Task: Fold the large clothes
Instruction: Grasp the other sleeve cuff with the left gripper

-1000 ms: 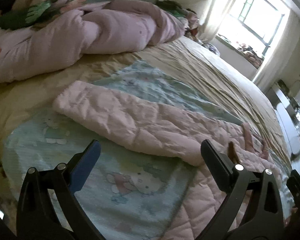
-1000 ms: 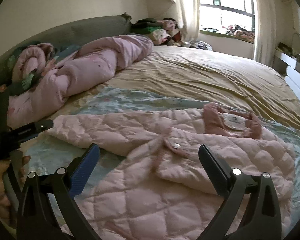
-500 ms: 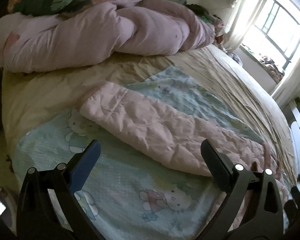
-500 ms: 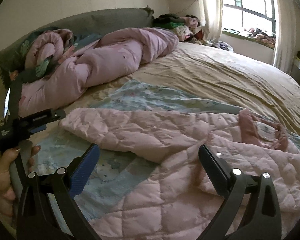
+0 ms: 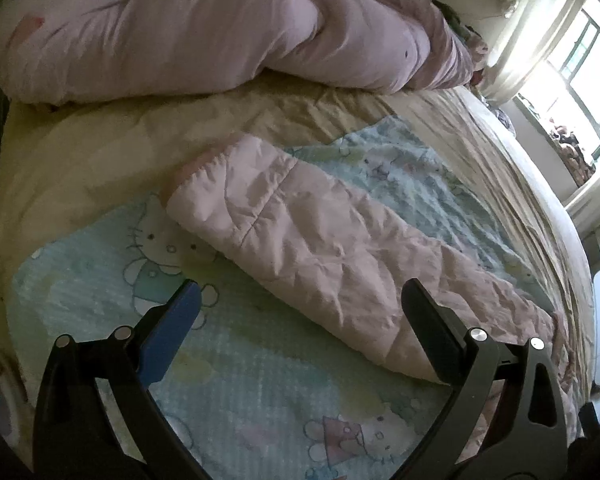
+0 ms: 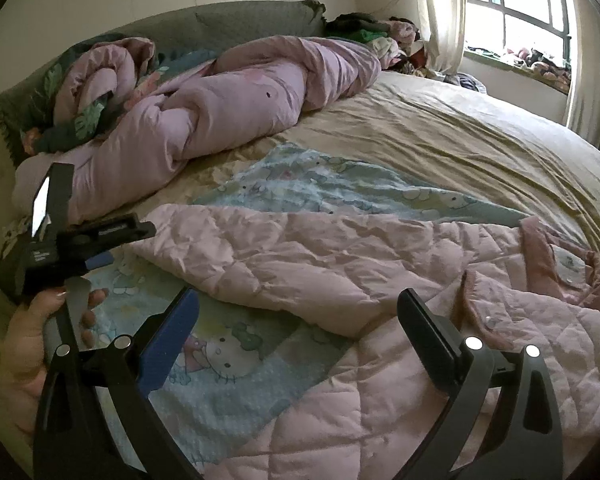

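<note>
Pink quilted jacket [image 6: 380, 280] lies spread across the bed [image 6: 460, 148], resting on a pale blue cartoon-cat blanket [image 6: 236, 364] that covers part of the tan sheet. One sleeve [image 5: 300, 248] stretches out straight toward the head of the bed, its cuff lying on the blanket near where the blue fabric meets the tan. The collar, in a darker pink, sits over toward the window side. A bundled lilac duvet [image 6: 220, 112] is heaped along the headboard, well apart from the jacket. The left gripper [image 5: 300, 304] hovers low over the sleeve with its fingers spread wide and nothing between them; the sleeve runs through the space ahead of them, and the dark finger [image 5: 432, 332] sits just beside the sleeve's lower edge. From the other side that same tool appears held in a hand [image 6: 40, 340] near the sleeve's cuff. The right gripper [image 6: 298, 316] is also spread wide and empty, poised above the jacket's body where the front flap with its snap button folds over.
</note>
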### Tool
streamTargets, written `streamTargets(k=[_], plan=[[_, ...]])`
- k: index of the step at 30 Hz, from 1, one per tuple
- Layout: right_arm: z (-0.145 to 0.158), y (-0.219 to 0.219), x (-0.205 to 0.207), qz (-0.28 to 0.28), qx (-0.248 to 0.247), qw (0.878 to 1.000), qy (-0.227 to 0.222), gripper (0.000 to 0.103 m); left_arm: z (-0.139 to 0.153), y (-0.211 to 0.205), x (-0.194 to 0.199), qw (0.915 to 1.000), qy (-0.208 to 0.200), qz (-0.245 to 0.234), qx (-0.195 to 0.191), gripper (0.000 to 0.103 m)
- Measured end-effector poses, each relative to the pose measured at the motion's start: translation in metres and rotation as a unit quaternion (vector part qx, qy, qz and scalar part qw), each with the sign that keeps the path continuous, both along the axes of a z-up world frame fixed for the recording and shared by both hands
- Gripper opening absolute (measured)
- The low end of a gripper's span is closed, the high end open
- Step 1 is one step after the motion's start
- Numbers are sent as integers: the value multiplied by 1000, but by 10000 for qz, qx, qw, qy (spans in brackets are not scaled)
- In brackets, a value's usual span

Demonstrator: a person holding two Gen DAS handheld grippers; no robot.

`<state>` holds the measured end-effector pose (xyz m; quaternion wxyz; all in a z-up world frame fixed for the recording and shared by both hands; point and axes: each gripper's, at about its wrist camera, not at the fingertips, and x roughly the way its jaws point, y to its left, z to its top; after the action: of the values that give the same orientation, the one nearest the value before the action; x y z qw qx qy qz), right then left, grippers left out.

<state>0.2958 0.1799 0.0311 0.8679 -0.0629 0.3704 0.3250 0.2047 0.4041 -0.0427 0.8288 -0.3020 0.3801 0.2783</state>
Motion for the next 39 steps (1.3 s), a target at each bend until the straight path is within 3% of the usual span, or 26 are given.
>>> streamTargets(k=[7,15,23,30,34,39], plan=[[-8,1,8,-17,-18,10000,41,99,-19,6,12,9997,46,9,-249,94],[-19,-15,18,-209,25,9996,161,99,-56,31,21,9962,-5,267,-824,94],[-25,-36,21,-357,14,9991,231,99,-70,55,32,9959,-202,162,-867,94],[-24,-46,27,-474,-14,9987,187,99,-74,61,37,9978,-252,140,-602,92],[-24,-47,28,-470,7,9987,190,99,-71,65,40,9983,-297,154,-471,66],[-23,-50,27,-501,45,9985,224,99,-55,65,37,9981,-545,89,-271,19]])
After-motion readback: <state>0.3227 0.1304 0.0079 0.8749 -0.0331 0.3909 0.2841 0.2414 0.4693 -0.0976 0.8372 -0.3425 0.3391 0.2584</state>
